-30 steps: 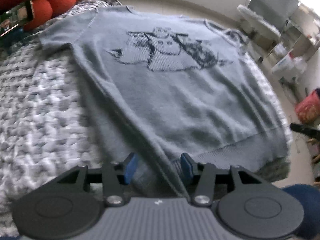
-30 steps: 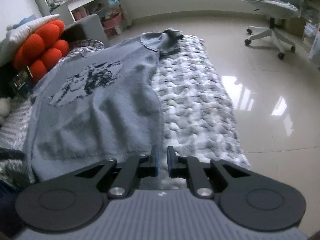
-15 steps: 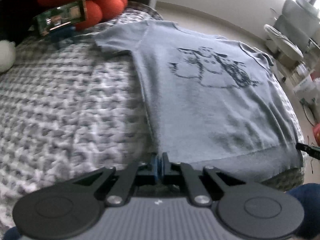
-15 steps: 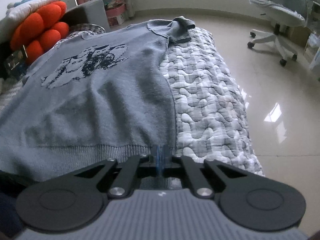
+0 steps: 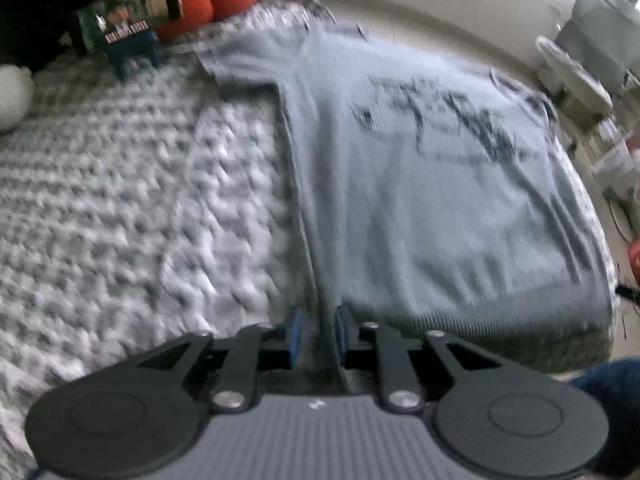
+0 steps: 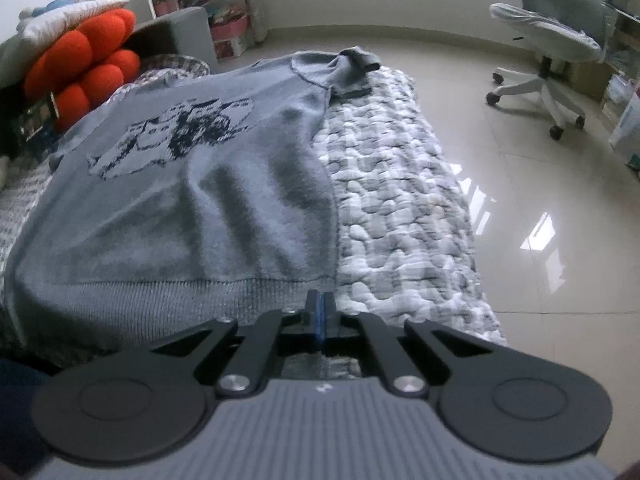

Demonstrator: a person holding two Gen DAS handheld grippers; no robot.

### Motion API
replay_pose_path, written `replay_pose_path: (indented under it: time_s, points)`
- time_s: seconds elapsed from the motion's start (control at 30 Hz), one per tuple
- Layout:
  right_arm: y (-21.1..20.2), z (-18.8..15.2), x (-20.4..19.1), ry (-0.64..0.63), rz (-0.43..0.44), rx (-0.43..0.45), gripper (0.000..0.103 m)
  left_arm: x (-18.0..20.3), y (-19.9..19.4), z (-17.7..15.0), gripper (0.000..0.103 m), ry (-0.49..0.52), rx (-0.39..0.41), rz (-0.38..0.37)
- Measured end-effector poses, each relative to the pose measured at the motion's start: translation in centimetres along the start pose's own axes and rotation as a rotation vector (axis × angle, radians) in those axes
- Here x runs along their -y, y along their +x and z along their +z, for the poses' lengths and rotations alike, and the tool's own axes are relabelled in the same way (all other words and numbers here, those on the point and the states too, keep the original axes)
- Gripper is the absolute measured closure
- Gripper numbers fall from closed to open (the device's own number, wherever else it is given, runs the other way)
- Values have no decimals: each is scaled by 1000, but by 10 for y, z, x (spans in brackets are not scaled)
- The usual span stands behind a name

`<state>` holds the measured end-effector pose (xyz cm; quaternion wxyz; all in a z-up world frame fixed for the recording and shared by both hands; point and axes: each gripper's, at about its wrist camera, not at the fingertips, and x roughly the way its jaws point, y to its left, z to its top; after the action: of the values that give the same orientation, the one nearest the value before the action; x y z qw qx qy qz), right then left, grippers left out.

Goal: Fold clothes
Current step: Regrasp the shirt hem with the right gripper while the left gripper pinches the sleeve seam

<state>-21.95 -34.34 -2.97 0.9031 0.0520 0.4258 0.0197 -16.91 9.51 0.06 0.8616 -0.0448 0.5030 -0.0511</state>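
Observation:
A grey knitted sweater (image 5: 432, 200) with a dark printed figure lies spread face up on a quilted grey-and-white blanket (image 5: 120, 208); it also shows in the right wrist view (image 6: 208, 208). My left gripper (image 5: 318, 334) sits at the sweater's near left hem corner, its blue pads a little apart with a fold of the hem between them. My right gripper (image 6: 319, 312) is shut on the ribbed hem at the near right corner. The far right sleeve (image 6: 352, 70) lies bunched up.
An orange lobed cushion (image 6: 84, 76) and a small green box (image 5: 128, 20) stand at the blanket's far left. A white office chair (image 6: 552, 52) stands on the shiny tiled floor (image 6: 540, 200) to the right. The blanket's right edge drops to the floor.
My left gripper's pads, pressed together half a second ago, now stand slightly apart around the hem fold. My right gripper stays shut on the hem; both views shifted slightly.

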Motion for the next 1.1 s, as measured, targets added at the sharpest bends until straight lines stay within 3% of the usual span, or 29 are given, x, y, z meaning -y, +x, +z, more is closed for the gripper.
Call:
replay_pose_path:
  time_s: [0.13,0.33,0.47,0.7,0.83,0.87,0.9,0.93,1.0,1.1]
  points:
    - [9,-2,3,36,16,-13,91,-5,0,20,75,-26,37,22]
    - [11,10,-6,60,48,21,88,4,19,48,71,-11,70,74]
    - [14,22,-10,74,57,46,60,11,40,64,69,-1,56,82]
    - [36,40,-12,93,62,59,60,15,84,103,69,25,77,177]
    - [53,50,-14,82,35,58,62,6,109,107,69,4,100,194]
    - [58,51,-15,77,22,48,71,5,111,106,68,6,113,188]
    - [64,51,-15,69,5,29,87,5,111,106,70,17,124,185]
    - [67,49,-16,60,-11,22,92,6,111,106,73,27,132,183]
    - [69,45,-17,42,-35,25,96,7,111,107,94,43,141,174]
    - [65,42,-23,19,-67,27,102,8,111,108,100,47,152,172]
